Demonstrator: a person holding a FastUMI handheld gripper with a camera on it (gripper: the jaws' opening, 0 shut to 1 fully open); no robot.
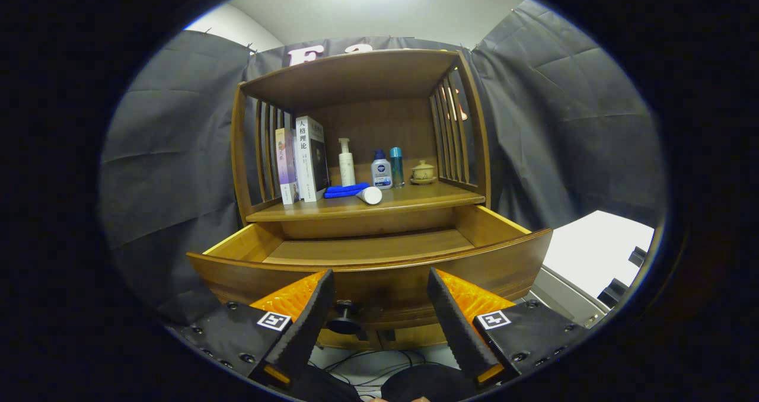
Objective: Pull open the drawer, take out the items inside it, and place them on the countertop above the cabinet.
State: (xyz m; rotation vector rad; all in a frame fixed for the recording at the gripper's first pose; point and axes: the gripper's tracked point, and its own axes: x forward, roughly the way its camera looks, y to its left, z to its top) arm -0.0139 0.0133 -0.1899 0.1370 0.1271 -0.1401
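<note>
Facing the pulled-out drawer [367, 254], the gripper [379, 298] hangs with fingers spread apart, gripping nothing; the drawer knob [345, 321] sits between them, untouched.

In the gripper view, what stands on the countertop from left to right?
Thin book → thick book → blue cloth → white tube → squat bottle → teal bottle → lidded cup. The pump bottle is left out: it overlaps the cloth. The gripper is open before the pulled-out drawer.
</note>
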